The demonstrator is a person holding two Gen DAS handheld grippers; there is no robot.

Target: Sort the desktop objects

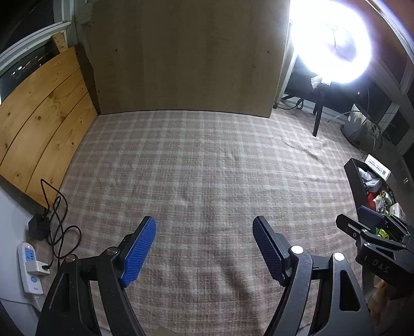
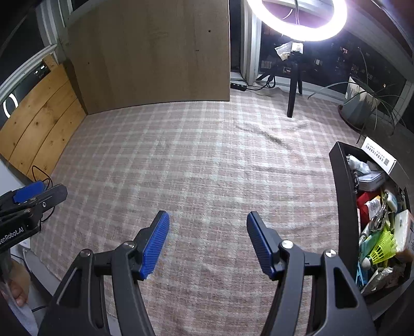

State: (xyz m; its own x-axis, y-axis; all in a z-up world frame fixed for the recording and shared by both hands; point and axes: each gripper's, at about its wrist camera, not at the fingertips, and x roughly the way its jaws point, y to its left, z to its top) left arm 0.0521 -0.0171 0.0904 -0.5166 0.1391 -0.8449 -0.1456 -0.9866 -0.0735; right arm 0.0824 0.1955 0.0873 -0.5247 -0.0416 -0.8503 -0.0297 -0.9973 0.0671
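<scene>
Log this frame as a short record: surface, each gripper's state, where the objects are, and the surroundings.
surface: plaid cloth, nothing loose on it in view
left gripper: open, holding nothing, over the cloth
right gripper: open, holding nothing, over the cloth
objects: piled in a black bin at the right, including a yellow-green shuttlecock
behind: wooden board, ring light, potted plant
left edge: power strip
</scene>
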